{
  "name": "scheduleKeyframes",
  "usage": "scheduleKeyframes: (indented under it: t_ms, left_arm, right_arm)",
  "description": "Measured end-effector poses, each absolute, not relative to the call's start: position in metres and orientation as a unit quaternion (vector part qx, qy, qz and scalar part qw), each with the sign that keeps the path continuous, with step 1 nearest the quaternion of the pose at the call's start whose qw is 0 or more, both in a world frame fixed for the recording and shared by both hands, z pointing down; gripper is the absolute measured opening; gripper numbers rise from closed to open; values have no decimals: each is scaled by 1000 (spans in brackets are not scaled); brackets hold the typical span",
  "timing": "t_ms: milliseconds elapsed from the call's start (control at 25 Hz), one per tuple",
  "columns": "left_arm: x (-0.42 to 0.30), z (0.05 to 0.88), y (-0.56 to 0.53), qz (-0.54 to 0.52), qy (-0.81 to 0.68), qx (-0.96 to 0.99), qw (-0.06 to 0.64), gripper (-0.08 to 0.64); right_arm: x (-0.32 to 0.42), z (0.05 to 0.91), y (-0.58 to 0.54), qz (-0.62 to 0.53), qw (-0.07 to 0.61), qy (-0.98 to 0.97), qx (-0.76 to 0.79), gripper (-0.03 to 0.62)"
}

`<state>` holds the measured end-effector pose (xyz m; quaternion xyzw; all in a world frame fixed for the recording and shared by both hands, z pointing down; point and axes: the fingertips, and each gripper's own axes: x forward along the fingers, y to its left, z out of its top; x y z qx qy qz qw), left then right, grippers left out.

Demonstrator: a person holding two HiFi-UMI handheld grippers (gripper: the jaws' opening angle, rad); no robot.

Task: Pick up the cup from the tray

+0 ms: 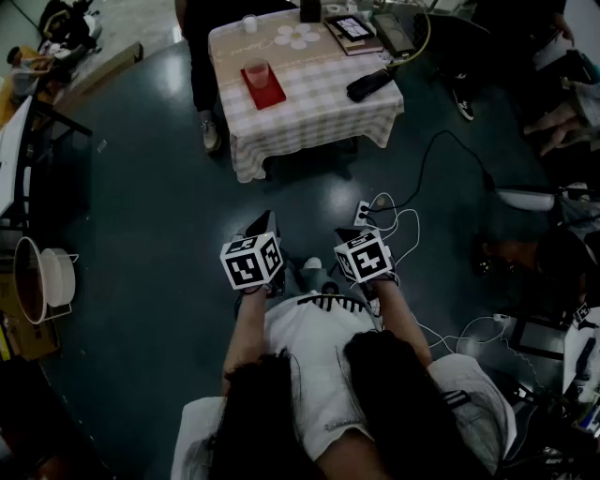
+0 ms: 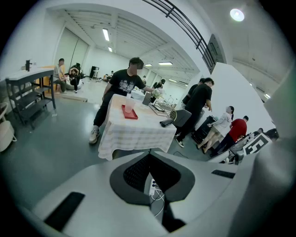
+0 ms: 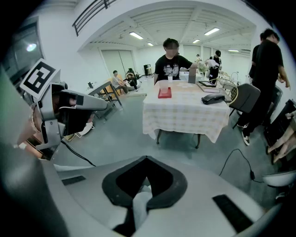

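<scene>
A pink translucent cup [image 1: 256, 73] stands on a red tray [image 1: 266, 94] on a table with a checked cloth [image 1: 309, 103], far ahead across the floor. Both grippers are held low and close to my body, well short of the table. The left gripper [image 1: 261, 225] and the right gripper [image 1: 351, 236] carry marker cubes. The left gripper view shows the cup [image 2: 129, 106] on the tray [image 2: 131, 114], with the jaws [image 2: 149, 154] met at their tips and holding nothing. The right gripper [image 3: 146, 159] is likewise shut and empty, and the cup [image 3: 163, 86] and tray [image 3: 164, 94] lie far ahead.
A person in black [image 2: 121, 90] stands at the table's far side. A power strip [image 1: 364, 214] with cables lies on the dark floor between me and the table. On the table are a black object [image 1: 369, 84] and a tablet [image 1: 354, 28]. A white tub [image 1: 42, 277] sits at left.
</scene>
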<state>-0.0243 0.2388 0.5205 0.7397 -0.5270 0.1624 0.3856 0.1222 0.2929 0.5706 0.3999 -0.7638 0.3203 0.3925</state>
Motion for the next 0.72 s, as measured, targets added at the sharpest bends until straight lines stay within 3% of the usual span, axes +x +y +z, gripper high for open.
scheduleKeyframes:
  t_ms: [480,720]
  left_arm:
    - [-17,522,244,164,-528,739,385,5]
    - [-14,523,243,162,-532,737,384,5]
  right_arm:
    - [127,570,293,315,389,-767,401,7]
    - [129,565,282,332,350,-774,411,8]
